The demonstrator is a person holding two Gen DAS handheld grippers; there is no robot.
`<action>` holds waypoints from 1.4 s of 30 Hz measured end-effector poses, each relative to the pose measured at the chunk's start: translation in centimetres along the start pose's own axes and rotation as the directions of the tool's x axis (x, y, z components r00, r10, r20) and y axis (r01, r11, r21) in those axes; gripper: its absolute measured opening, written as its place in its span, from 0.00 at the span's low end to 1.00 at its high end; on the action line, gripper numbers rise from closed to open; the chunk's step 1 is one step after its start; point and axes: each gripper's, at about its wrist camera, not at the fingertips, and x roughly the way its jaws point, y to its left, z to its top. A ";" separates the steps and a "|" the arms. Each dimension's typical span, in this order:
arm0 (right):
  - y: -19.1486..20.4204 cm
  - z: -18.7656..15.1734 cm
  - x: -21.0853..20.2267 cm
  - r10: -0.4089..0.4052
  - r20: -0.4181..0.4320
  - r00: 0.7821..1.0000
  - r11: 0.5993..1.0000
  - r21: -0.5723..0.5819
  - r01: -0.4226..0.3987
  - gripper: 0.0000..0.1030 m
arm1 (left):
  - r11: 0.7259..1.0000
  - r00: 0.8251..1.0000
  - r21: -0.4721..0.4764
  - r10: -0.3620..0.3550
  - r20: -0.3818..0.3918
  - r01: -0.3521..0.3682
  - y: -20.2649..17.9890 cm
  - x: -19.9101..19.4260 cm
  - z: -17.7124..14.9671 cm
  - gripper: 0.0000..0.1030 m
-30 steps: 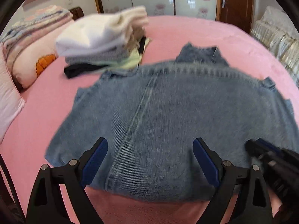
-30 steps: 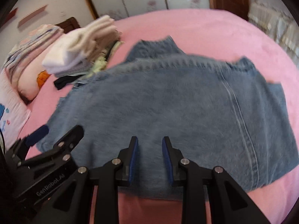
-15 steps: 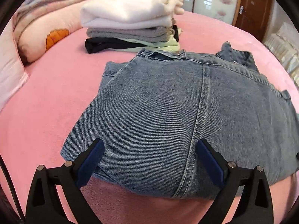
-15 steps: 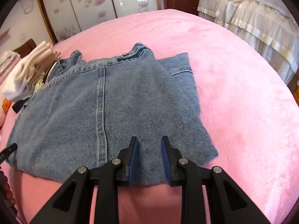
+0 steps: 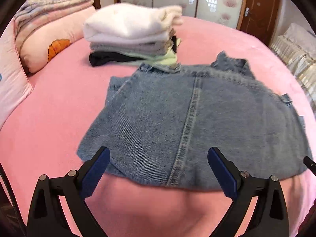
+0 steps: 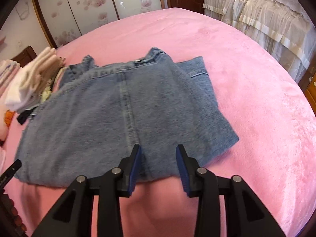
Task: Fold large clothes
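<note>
A: Blue denim garment (image 5: 189, 122) is lying flat mid-bed, hem at six o'clock.
B: Left gripper (image 5: 158, 164) gaping, empty; right gripper (image 6: 159, 158) half-open, just been widening, nothing pinched. Grab hem corners evenly.

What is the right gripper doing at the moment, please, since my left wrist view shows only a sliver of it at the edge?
Observer: The right gripper hangs open over the near hem of the denim garment. Its jaws have just been opening, and no cloth is pinched between them.
Operator: Thank you. How does the garment's right side lie?
Observer: A tucked-under denim panel sticks out past the upper right edge and lies flat on the pink bedspread.
</note>
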 end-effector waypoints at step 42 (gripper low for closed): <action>15.9 -2.9 -1.3 0.166 0.056 0.984 0.951 -0.274 -0.145 0.35 | 0.823 0.924 -0.427 -0.370 0.098 0.375 7.9 9.3 -1.1 0.88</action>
